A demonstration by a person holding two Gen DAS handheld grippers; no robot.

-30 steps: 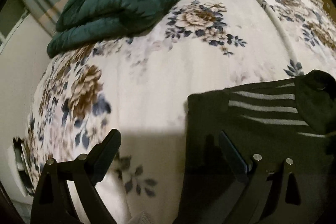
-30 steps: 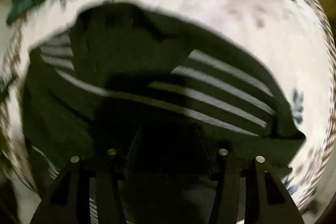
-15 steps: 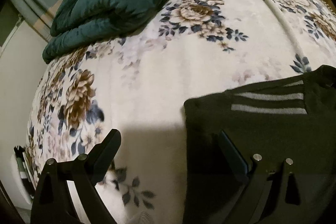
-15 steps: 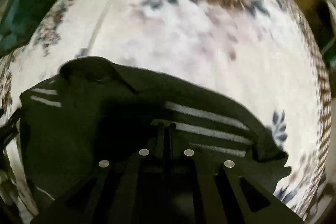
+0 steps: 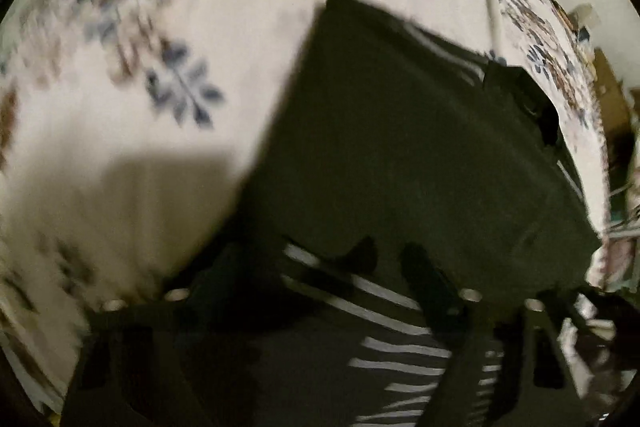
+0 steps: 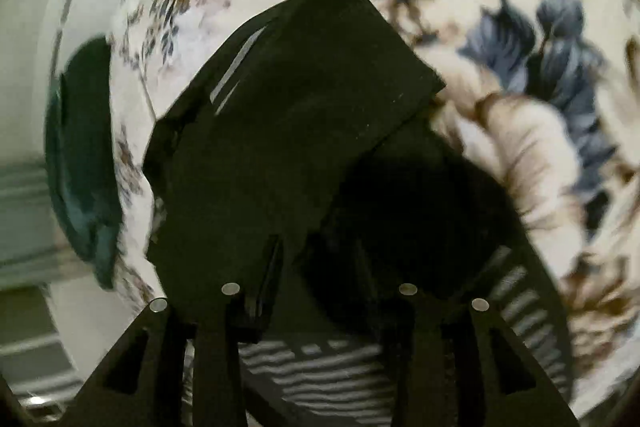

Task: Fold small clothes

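A dark garment (image 5: 400,147) with white stripes lies on the floral bed cover (image 5: 120,187), one plain flap folded over it. My left gripper (image 5: 388,259) points steeply down over the striped near part. Its jaws are closing with striped cloth between the blurred fingers, and no firm pinch shows. In the right wrist view the folded garment (image 6: 288,107) fills the middle. My right gripper (image 6: 316,259) hangs just above it. Its jaws are opening, the dark cloth lies beneath them, and nothing is pinched.
A folded dark green blanket (image 6: 84,167) lies at the far left of the bed. A white cord (image 5: 494,15) runs across the cover beyond the garment. The bed's edge and room clutter (image 5: 612,107) show at the right.
My left gripper swung from beside the garment to over its striped part, and its jaws narrowed. My right gripper swept across with the cloth, rolled, then went from shut to open.
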